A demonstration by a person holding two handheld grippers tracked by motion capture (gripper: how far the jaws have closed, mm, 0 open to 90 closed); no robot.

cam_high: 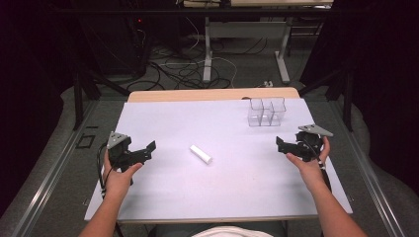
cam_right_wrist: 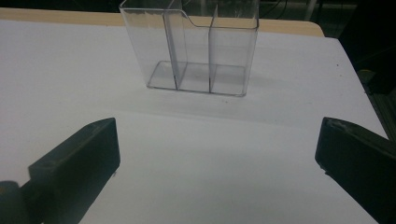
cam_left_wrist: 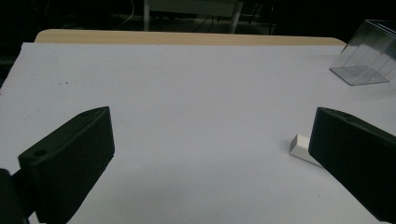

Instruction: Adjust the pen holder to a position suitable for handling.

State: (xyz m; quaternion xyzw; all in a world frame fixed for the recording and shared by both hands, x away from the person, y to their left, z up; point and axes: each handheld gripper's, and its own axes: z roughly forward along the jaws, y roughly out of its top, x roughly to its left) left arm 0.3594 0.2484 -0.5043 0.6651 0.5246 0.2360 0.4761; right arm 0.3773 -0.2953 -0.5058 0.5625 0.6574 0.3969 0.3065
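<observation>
White block [cam_high: 201, 154]: lying flat mid-table, long axis running diagonally, nothing touching it; easy reach for either side. Also seen in left gripper view, one end peeking out beside the right-hand jaw.
Clear organizer [cam_high: 266, 111]: upright at far right of table, three compartments, all look empty; likely the drop-off, hence parked within right-hand reach.
Left gripper [cam_high: 146, 150]: near left, jaws spread wide, nothing between them; aimed right toward the block, well apart from it.
Right gripper [cam_high: 282, 145]: near right, jaws spread wide, nothing held; just near side of organizer, not touching. Own camera looks straight at the compartments.
Table [cam_high: 163, 118]: white sheet over wood top, wood edge showing at far side.
Read: both hands staged at the sides, block untouched. Left better lined up for the pick; open jaws suit a grab across the block's short side.
Risk: diagonal lie means wrist turn needed before closing, else block skids.
</observation>
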